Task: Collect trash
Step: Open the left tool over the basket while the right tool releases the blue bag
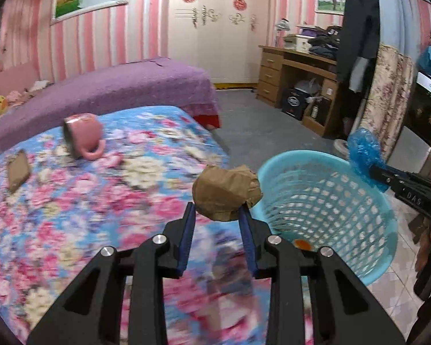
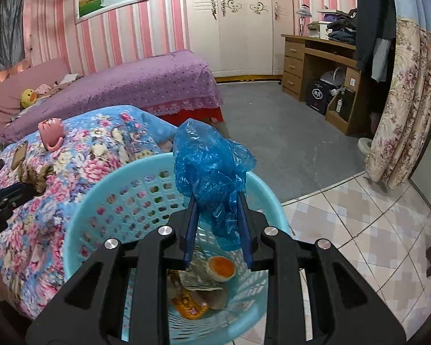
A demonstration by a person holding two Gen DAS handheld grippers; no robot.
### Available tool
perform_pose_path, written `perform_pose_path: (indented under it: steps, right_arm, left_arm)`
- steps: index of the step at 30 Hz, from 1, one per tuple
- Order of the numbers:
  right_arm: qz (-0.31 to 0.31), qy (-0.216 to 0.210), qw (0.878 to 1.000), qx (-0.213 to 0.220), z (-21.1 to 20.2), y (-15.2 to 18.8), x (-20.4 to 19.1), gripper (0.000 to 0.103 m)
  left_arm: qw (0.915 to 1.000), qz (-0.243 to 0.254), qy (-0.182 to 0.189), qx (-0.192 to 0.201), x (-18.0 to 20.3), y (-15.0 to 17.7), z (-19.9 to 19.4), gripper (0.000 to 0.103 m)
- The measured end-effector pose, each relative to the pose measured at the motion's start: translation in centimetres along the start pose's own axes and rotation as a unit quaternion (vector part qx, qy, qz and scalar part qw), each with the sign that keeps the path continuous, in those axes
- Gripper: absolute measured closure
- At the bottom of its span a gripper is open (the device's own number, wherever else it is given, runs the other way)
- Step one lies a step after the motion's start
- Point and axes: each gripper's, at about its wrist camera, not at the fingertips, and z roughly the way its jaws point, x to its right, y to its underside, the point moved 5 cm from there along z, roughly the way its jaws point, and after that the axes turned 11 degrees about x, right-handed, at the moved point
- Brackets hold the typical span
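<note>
My left gripper (image 1: 219,211) is shut on a crumpled brown paper ball (image 1: 225,192), held over the edge of the flowered bed next to the light blue mesh basket (image 1: 330,201). My right gripper (image 2: 217,201) is shut on a crumpled blue plastic bag (image 2: 208,164) right above the basket's (image 2: 106,195) open top. In the left wrist view that bag (image 1: 363,151) and the right gripper (image 1: 372,169) hang over the basket's far rim. The paper ball (image 2: 36,176) and the left gripper (image 2: 26,185) show at the left edge of the right wrist view. Wrappers and an orange-topped lid (image 2: 221,267) lie in the basket.
A pink mug (image 1: 83,135) lies tipped on the flowered quilt (image 1: 71,215) beside a flat brown card (image 1: 18,169). Behind is a purple bed (image 1: 115,89). A wooden desk (image 1: 298,72) and a floral drape (image 2: 402,100) stand at the right, above grey carpet and floor tiles (image 2: 359,230).
</note>
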Motion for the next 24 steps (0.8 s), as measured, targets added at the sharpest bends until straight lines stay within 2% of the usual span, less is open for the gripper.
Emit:
perform_pose_path:
  steps: [9,11,13,17,19,24]
  right_arm:
    - [0.017,0.013,1.000,0.001,0.0,0.0,2.4,0.077]
    - [0.019,0.016,1.000,-0.002,0.1,0.1,2.7,0.077]
    - [0.018,0.017,1.000,-0.004,0.2,0.2,2.7,0.077]
    - [0.015,0.017,1.000,-0.005,0.4,0.2,2.7,0.077]
    - [0.014,0.017,1.000,-0.003,0.5,0.2,2.4,0.076]
    - [0.005,0.014,1.000,-0.001,1.0,0.2,1.4,0.074]
  left_arm:
    - [0.9985,0.022,0.048,-0.011,6.0,-0.4,3.3,0.071]
    - [0.9980,0.036,0.051,-0.009,6.8,-0.3,3.5,0.063]
    - [0.9979,0.041,0.049,-0.006,7.2,-0.4,3.7,0.035]
    - [0.9979,0.048,0.044,0.003,7.0,-0.8,3.5,0.026]
    - [0.9983,0.050,0.029,0.012,6.1,-1.0,3.2,0.019]
    - [0.9990,0.039,0.004,0.020,3.7,-1.4,2.3,0.014]
